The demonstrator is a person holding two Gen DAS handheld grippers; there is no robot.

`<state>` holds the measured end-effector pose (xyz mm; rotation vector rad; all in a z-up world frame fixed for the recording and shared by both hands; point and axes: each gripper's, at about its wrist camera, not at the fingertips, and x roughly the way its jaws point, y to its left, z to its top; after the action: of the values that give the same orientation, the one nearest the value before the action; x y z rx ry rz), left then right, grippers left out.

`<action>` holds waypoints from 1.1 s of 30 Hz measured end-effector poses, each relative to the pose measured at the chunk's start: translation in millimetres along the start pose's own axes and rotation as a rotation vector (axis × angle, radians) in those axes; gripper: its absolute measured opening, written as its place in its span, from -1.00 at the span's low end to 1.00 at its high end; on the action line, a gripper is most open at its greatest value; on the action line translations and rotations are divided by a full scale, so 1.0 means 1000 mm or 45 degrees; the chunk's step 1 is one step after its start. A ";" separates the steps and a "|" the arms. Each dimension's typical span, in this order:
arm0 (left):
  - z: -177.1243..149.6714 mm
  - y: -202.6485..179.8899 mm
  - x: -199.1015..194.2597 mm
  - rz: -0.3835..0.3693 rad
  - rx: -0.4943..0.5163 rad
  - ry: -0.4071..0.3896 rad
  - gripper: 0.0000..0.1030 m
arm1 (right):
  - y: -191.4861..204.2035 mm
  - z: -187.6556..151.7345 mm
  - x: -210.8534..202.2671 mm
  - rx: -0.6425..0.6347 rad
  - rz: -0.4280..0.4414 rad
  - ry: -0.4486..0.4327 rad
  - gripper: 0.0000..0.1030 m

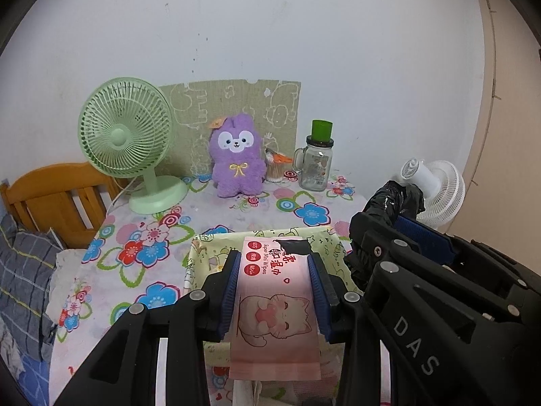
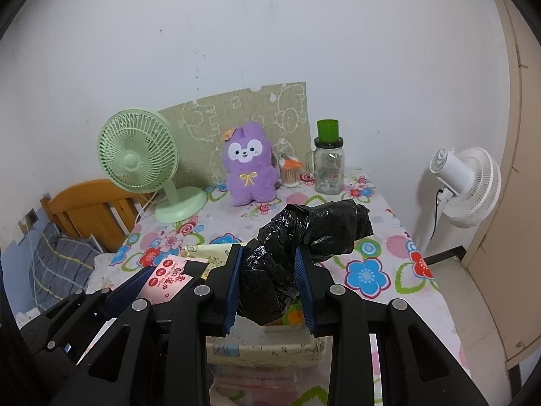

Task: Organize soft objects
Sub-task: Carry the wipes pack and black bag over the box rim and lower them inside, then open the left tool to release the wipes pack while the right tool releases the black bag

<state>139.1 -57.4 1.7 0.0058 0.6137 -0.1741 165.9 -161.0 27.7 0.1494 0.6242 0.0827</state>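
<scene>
My left gripper is shut on a pink pack of wet wipes with a cat drawing, held above a yellow-green fabric storage box. My right gripper is shut on a crumpled black plastic bag roll, held above the same box. The right gripper and its bag show at the right of the left wrist view. The wipes pack and left gripper show at the lower left of the right wrist view. A purple plush bunny stands at the back of the table.
On the floral tablecloth stand a green desk fan, a glass jar mug with green lid and a cotton swab cup. A white fan stands right of the table. A wooden bed headboard is at left.
</scene>
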 end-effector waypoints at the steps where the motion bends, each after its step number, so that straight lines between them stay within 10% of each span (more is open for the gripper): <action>1: 0.001 0.001 0.004 -0.002 -0.004 0.005 -0.22 | 0.000 0.000 0.005 0.000 0.001 0.006 -0.34; 18: -0.008 0.018 0.064 -0.004 -0.055 0.098 -0.20 | -0.001 -0.008 0.072 -0.010 0.054 0.124 -0.34; 22: -0.010 0.020 0.071 -0.023 -0.069 0.119 0.20 | -0.001 -0.010 0.079 -0.021 0.054 0.137 -0.35; 33: -0.015 0.024 0.085 0.008 -0.066 0.148 0.41 | 0.001 -0.015 0.098 -0.041 0.057 0.186 -0.29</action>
<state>202.7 -46.5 -60.8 -0.0322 0.7338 -0.1526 236.5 -146.6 -41.0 0.1271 0.7652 0.1475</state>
